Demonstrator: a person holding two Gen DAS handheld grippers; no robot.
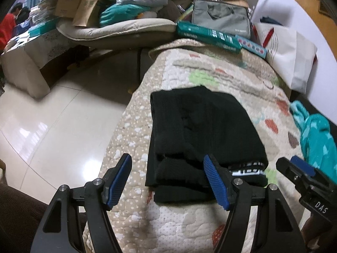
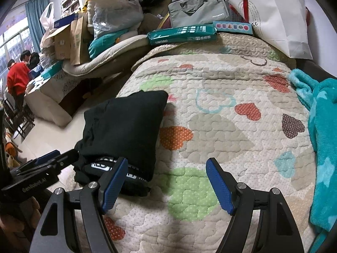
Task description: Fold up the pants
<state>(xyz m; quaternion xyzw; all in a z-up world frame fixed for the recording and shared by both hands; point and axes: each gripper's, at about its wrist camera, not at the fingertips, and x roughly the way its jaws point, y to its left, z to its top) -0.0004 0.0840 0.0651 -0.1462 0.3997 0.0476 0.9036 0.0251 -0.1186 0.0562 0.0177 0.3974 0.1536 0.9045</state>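
Left hand-held gripper (image 1: 168, 182): black plastic arms, ribbed blue rubber pads, jaws spread wide, nothing held. Its right pad (image 1: 214, 184) lies over the near edge of the folded black knit pants (image 1: 195, 135); the left pad sits apart over the quilt. Right hand-held gripper (image 2: 166, 184): same build, jaws also wide apart, holding nothing, its left pad (image 2: 114, 181) just at the pants' near corner, the rest over bare quilt.

The pants form a thick, soft rectangular bundle, several layers deep, with a black waistband with white lettering (image 1: 248, 168) showing at the near right end. They lie near the left edge of the cream quilted bedspread with puffy stitching and dotted heart patches (image 2: 221, 126), beside the drop to the glossy pale tiled floor (image 1: 52, 126).

Fluffy teal fleece blanket (image 2: 324, 147) bunched on the quilt's right side. At the far end: flat teal cardboard box (image 2: 182, 34), grey fabric laptop bag (image 2: 200, 8), white paper bag (image 2: 278, 19).
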